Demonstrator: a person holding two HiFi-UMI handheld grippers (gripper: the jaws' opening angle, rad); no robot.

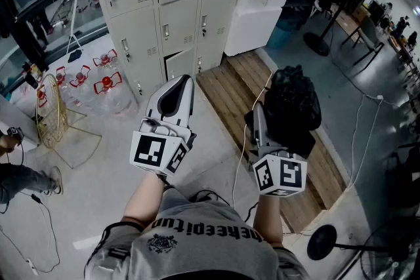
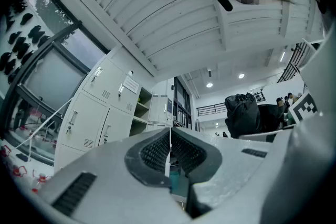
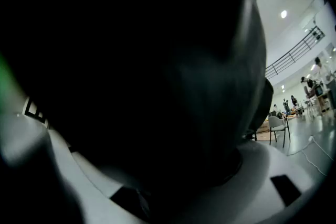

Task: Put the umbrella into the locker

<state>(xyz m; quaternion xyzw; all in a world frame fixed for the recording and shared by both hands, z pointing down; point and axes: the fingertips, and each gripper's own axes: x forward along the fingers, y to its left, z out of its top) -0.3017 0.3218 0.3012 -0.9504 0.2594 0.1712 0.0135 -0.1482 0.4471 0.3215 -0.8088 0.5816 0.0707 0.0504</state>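
Head view shows the umbrella [image 1: 292,105], a black folded bundle, right of centre in the frame and held off the floor in the right gripper [image 1: 274,120]. In the right gripper view I see its dark fabric filling the gap, with the jaws spread wide and clamped around it. The left gripper [image 1: 184,85] sits left of centre; in the left gripper view its jaws meet with nothing between them. The lockers [image 1: 167,16] stand in the upper centre of the frame, well apart from the umbrella. I judge pickup complete; approach, door opening and placement inside are not yet done. One lower door [image 1: 178,65] may be ajar; I cannot confirm.
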